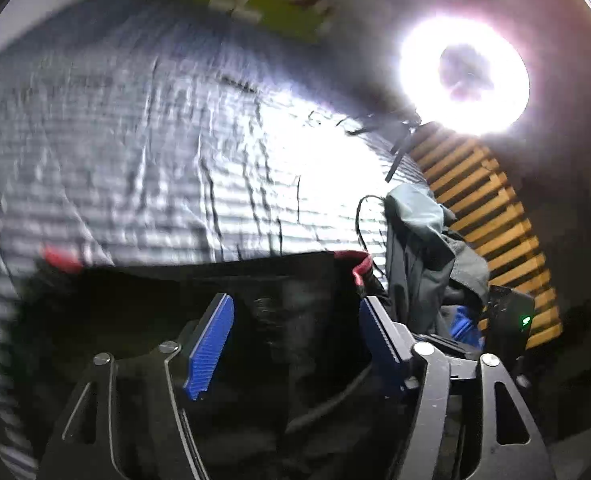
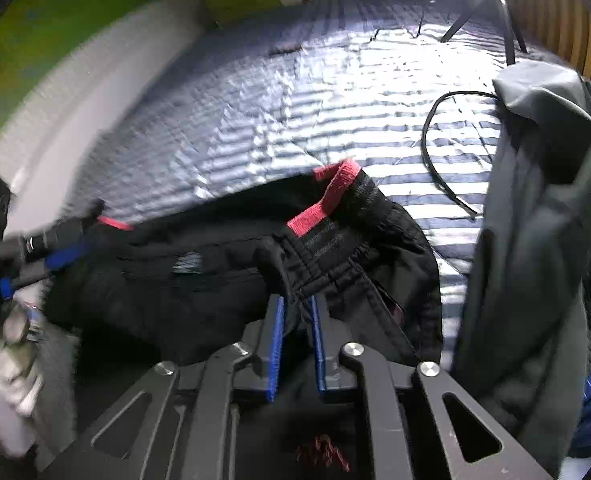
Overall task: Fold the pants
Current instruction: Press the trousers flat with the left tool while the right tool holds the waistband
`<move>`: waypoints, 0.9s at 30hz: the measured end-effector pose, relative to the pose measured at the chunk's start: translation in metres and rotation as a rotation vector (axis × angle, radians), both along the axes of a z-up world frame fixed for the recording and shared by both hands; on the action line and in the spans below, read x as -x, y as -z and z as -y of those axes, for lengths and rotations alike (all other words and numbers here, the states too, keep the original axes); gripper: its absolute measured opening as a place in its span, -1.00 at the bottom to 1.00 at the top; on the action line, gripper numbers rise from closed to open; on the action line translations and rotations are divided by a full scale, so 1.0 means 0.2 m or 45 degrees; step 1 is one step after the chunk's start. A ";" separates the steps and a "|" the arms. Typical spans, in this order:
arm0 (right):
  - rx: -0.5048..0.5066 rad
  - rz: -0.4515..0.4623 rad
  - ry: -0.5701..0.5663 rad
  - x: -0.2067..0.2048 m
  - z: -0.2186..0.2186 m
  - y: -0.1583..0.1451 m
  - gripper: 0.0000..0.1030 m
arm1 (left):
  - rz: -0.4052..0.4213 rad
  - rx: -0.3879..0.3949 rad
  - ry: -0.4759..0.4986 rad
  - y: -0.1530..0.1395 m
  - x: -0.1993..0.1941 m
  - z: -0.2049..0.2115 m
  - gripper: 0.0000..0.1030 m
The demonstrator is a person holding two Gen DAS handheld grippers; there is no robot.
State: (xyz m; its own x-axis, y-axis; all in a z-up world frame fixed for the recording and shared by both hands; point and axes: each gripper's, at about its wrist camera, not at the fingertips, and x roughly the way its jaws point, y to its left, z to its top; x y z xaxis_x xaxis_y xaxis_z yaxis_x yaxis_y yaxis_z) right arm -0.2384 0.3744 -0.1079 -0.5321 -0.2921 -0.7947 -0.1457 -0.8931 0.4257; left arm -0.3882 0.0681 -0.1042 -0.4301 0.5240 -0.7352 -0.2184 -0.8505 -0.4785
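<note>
Black pants [image 2: 215,280] with a red-trimmed waistband lay spread across a striped bedcover [image 2: 295,100], beside a heap of grey clothing [image 2: 535,200] and a looped black cable [image 2: 435,152]. The right gripper [image 2: 296,304] had its blue pads pinched narrowly on a fold of the pants near the waistband. The left gripper [image 1: 295,312] hung over the dark fabric with jaws wide apart, apparently gripping nothing, though the blurred view left that uncertain. A ring light [image 1: 465,76] glared above wooden slats [image 1: 487,220].
</note>
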 end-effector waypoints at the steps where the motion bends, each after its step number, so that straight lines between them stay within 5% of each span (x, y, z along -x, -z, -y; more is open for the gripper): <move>1: 0.032 -0.019 0.009 -0.02 -0.02 -0.01 -0.85 | -0.020 0.049 -0.020 -0.01 -0.02 0.02 0.40; 8: 0.272 -0.135 0.006 0.03 -0.01 -0.05 -0.99 | 0.086 0.335 -0.043 0.35 -0.18 0.13 0.19; 10: 0.306 -0.152 0.022 0.08 0.02 -0.07 -1.00 | 0.093 0.299 -0.043 0.45 -0.26 0.13 0.19; 14: 0.075 -0.076 -0.054 0.26 0.18 -0.12 -0.91 | 0.081 0.165 -0.017 0.53 -0.40 0.05 0.19; 16: -0.012 -0.002 -0.085 0.35 0.26 -0.12 -0.66 | 0.052 0.145 -0.007 0.53 -0.47 0.00 0.19; 18: -0.183 0.084 -0.146 0.43 0.36 -0.11 -0.41 | 0.030 0.179 -0.009 0.51 -0.54 -0.05 0.19; 21: -0.476 0.244 -0.144 0.51 0.43 -0.04 -0.38 | 0.060 0.221 -0.026 0.50 -0.65 -0.07 0.19; 24: -0.566 0.352 -0.154 0.51 0.45 0.02 -0.38 | 0.058 0.209 -0.043 0.48 -0.75 -0.07 0.19; 27: -0.544 0.425 -0.180 0.49 0.46 0.09 -0.40 | 0.081 0.074 -0.105 0.46 -0.76 0.00 0.19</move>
